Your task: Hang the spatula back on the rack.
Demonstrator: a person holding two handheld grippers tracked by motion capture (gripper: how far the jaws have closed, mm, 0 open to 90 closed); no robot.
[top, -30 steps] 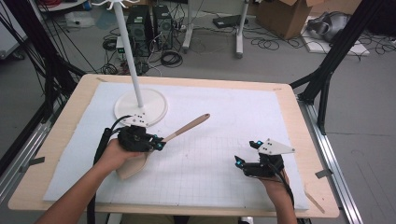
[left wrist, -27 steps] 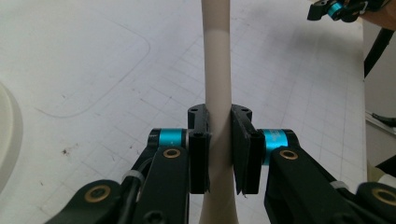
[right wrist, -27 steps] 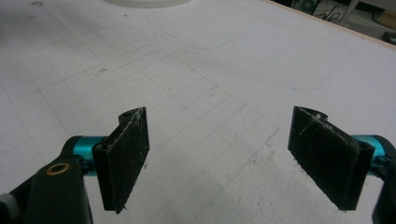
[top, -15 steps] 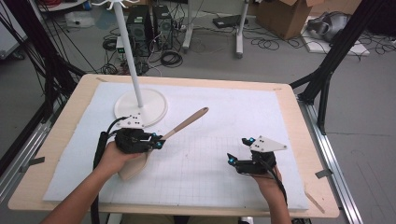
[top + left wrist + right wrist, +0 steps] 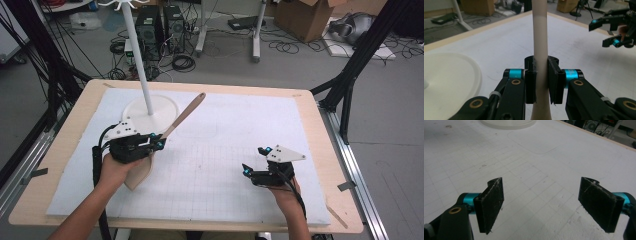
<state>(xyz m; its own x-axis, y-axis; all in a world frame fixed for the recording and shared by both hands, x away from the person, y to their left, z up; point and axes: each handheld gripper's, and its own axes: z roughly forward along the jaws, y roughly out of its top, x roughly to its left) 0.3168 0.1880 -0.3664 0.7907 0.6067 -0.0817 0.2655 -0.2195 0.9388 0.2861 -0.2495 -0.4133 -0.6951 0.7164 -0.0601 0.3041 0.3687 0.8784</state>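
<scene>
Left gripper [image 5: 159, 144] sits left of centre in the high view, jaws clamped on the handle of a wooden spatula [image 5: 182, 117]. Handle angles toward the upper centre, passing just over the rim of the white round stand base [image 5: 142, 116]; blade sits under the left hand. Right gripper [image 5: 246, 170], lower right, jaws wide apart, holding nothing, over the white mat [image 5: 240, 125].

The wooden spatula's [image 5: 150, 157] blade lies partly hidden under the left hand [image 5: 116, 167].
</scene>
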